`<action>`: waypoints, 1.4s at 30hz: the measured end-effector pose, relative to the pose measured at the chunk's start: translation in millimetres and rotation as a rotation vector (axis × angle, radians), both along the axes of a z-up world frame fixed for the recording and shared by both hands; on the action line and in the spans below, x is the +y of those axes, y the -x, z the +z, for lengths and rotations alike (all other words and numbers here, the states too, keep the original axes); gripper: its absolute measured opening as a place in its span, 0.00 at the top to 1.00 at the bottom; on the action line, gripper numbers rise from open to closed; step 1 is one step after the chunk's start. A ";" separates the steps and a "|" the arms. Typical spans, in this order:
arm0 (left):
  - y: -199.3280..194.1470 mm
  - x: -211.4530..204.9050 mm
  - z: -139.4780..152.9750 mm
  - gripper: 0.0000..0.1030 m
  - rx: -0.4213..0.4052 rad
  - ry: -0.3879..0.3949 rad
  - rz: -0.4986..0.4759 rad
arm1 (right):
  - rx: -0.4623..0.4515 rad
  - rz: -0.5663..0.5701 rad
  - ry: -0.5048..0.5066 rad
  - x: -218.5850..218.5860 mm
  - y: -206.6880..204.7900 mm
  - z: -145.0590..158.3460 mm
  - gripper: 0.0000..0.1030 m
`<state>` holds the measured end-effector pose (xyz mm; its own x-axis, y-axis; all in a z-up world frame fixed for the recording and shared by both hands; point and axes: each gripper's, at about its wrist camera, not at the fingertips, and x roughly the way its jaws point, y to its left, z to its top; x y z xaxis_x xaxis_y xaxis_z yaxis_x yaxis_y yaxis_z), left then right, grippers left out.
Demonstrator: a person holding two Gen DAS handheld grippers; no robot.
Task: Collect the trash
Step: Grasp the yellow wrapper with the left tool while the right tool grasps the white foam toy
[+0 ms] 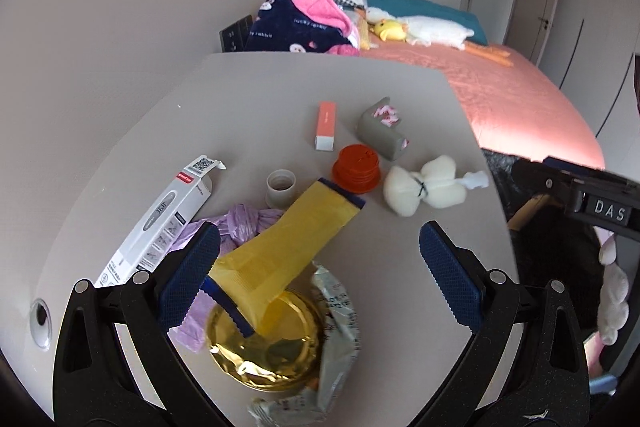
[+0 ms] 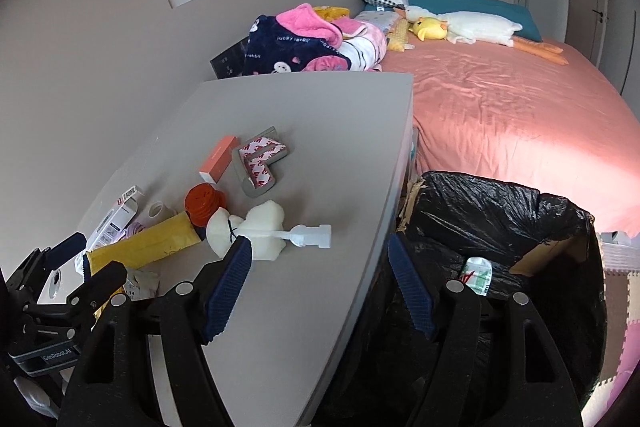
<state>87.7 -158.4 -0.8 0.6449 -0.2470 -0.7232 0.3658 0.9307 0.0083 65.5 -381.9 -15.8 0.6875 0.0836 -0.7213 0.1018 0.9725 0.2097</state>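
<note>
Trash lies on a grey desk [image 1: 256, 83]: a yellow pouch [image 1: 288, 247] with a blue edge, a gold foil lid [image 1: 264, 343], a crinkled silver wrapper [image 1: 336, 323], a purple plastic bag [image 1: 240, 223], a white carton [image 1: 160, 227], a small grey cup [image 1: 282, 187], a red cap [image 1: 356, 167], a white foam piece [image 1: 424, 187], an orange box [image 1: 326, 125] and a grey corner guard [image 1: 382, 131]. My left gripper [image 1: 316, 255] is open over the yellow pouch. My right gripper [image 2: 320, 275] is open and empty over the desk edge, beside a black-lined bin [image 2: 500, 227].
A bed [image 2: 520, 115] with a pink sheet, plush toys and folded clothes lies beyond the desk. The bin stands between desk and bed and holds a white-green packet [image 2: 476, 275]. A cable hole [image 1: 40, 315] is in the desk at the left.
</note>
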 end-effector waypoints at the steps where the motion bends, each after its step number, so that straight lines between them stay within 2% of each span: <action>1: -2.9 -1.8 -2.4 0.06 0.004 -0.020 -0.012 | 0.005 0.005 0.001 2.1 -3.3 -1.6 0.30; 3: -8.3 -6.5 -7.5 0.08 0.004 -0.070 -0.037 | 0.011 0.011 0.000 4.5 -8.6 -4.0 0.30; 8: -22.3 -19.1 -18.6 0.22 0.010 -0.187 -0.073 | 0.023 0.025 0.006 7.1 -20.6 -8.5 0.30; 16: -33.2 -21.1 -38.1 0.38 0.065 -0.270 -0.087 | 0.039 0.082 0.027 23.6 -39.4 -16.3 0.30; 23: -41.4 -12.3 -46.0 0.54 0.136 -0.222 -0.096 | 0.065 0.154 0.063 46.0 -53.8 -29.3 0.30; 25: -43.2 -10.0 -47.0 0.55 0.148 -0.201 -0.094 | 0.082 0.174 0.084 51.2 -58.7 -34.1 0.30; 28: -44.1 -6.3 -47.2 0.57 0.162 -0.177 -0.086 | 0.099 0.199 0.111 56.7 -64.9 -40.9 0.24; 31: -43.0 -5.9 -45.9 0.60 0.174 -0.175 -0.080 | 0.103 0.225 0.138 61.3 -68.3 -46.1 0.24; 32: -42.9 -5.9 -45.4 0.61 0.179 -0.176 -0.078 | 0.098 0.240 0.146 63.1 -67.7 -46.6 0.35; 33: -42.9 -5.6 -44.7 0.62 0.185 -0.175 -0.078 | 0.095 0.263 0.143 65.2 -66.6 -46.4 0.39; 34: -43.2 -5.2 -44.3 0.63 0.193 -0.169 -0.076 | 0.093 0.287 0.122 66.6 -65.3 -45.9 0.52; 35: -44.2 -4.2 -43.6 0.66 0.204 -0.159 -0.071 | 0.095 0.296 0.119 68.2 -64.1 -45.5 0.58; 38: -47.3 -0.4 -40.6 0.71 0.212 -0.132 -0.047 | 0.085 0.312 0.115 72.0 -59.3 -42.2 0.67; 42: -46.9 5.6 -35.3 0.72 0.195 -0.113 -0.003 | 0.080 0.318 0.081 68.7 -54.4 -37.5 0.73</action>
